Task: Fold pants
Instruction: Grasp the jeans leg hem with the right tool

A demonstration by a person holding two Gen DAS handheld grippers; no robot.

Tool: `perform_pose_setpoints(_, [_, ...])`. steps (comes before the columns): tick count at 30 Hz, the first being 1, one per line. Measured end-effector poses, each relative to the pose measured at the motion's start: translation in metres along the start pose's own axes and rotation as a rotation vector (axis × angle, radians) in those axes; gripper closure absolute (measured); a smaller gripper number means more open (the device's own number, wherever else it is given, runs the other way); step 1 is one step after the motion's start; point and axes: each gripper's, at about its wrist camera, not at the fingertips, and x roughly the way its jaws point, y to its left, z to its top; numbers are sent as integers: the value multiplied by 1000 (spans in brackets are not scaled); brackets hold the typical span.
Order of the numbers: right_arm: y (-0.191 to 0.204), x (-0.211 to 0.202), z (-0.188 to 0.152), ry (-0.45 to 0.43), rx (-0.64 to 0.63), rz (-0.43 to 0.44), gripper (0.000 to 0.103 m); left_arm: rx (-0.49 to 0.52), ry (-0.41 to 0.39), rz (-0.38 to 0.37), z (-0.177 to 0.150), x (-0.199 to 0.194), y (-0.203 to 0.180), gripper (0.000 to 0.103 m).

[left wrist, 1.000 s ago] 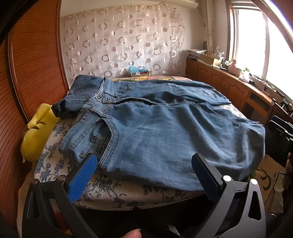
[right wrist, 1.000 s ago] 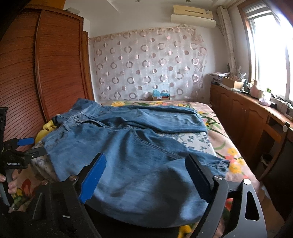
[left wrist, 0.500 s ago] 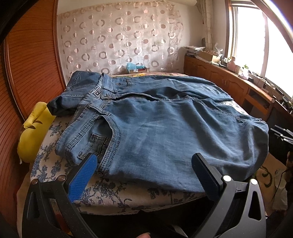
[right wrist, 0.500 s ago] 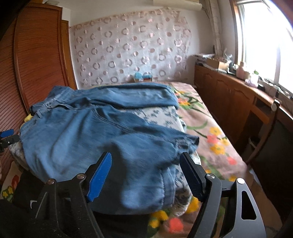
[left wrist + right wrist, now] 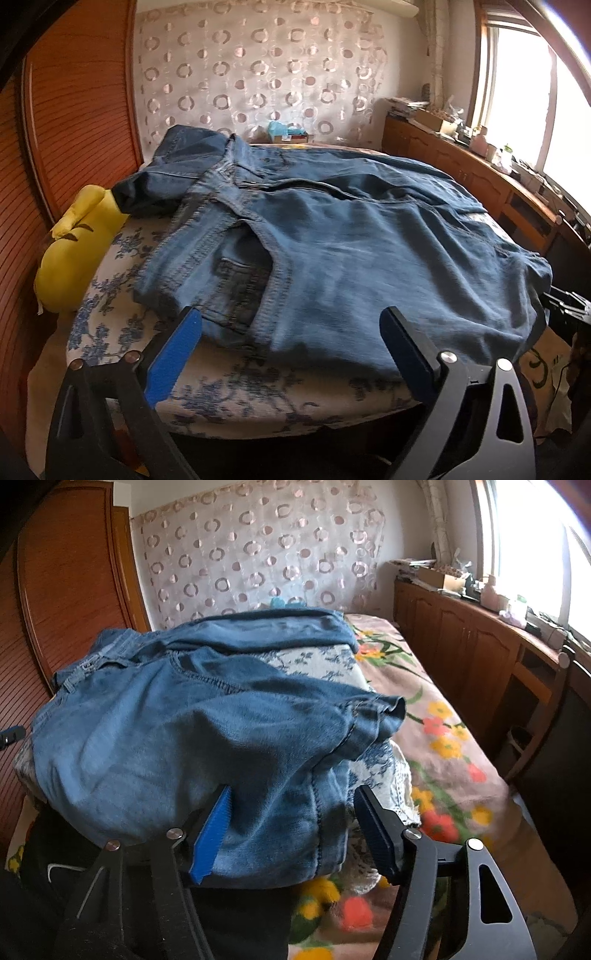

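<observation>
The bed (image 5: 280, 402) lies ahead of both grippers. The jeans (image 5: 351, 251) lie spread across it, waist ahead-left of the left gripper (image 5: 291, 343). Left gripper: jaws closing, nothing between them yet. Right gripper (image 5: 291, 823): jaws closing around the jeans' near hanging edge; pads not yet pressing.

The jeans (image 5: 332, 258) cover most of the raised cushion (image 5: 258, 387); a yellow pillow (image 5: 77, 251) and the wooden wardrobe (image 5: 74, 110) block the left side; the flowered bedspread (image 5: 454, 760) on the right lies free.
</observation>
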Motion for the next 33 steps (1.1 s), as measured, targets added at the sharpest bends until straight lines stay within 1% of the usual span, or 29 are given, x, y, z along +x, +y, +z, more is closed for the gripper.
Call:
perform_pose_setpoints(1, [0, 0, 1, -1, -6, -3, 37, -5, -1, 4, 0, 0, 4, 12])
perform_pose_setpoints(2, [1, -2, 1, -1, -8, -6, 42, -11, -1, 10, 1, -1, 8, 13])
perform_pose_setpoints(3, [2, -3, 0, -5, -11, -15, 46, -21, -4, 16, 1, -2, 14, 17])
perform_pose_setpoints(4, [2, -4, 0, -6, -18, -26, 48, -28, -6, 22, 2, -3, 17, 20])
perform_pose_setpoints(7, [6, -9, -2, -14, -29, -44, 61, -60, -13, 39, 1, -4, 30, 24])
perform_pose_setpoints(8, [5, -11, -3, -17, -31, -48, 67, -68, -10, 39, 1, -3, 33, 28])
perform_pose_setpoints(11, [2, -10, -7, -21, -36, -34, 75, -89, 8, 51, 0, 4, 43, 38])
perform_pose_setpoints(15, [5, -12, -5, -36, -61, -24, 89, -128, 11, 78, 3, 12, 58, 40])
perform_pose_setpoints(18, [5, -18, 2, -70, -67, -20, 92, -148, 11, 103, 7, 15, 66, 40])
perform_pose_setpoints(19, [2, -12, 8, -84, -68, -20, 92, -149, 12, 109, 8, 17, 69, 41])
perform_pose_setpoints(21, [2, -16, 12, -113, -70, -22, 94, -156, 15, 131, 9, 20, 74, 43])
perform_pose_setpoints(23, [4, -25, 19, -149, -72, -26, 99, -165, 18, 145, 10, 24, 79, 44])
perform_pose_setpoints(25, [5, -34, 24, -194, -67, -32, 99, -176, 25, 165, 10, 27, 83, 44])
perform_pose_setpoints(27, [10, -42, 24, -230, -79, -33, 100, -181, 32, 166, 9, 29, 86, 44])
perform_pose_setpoints(33, [18, -33, 29, -255, -108, -22, 100, -164, 78, 168, 2, 41, 81, 44])
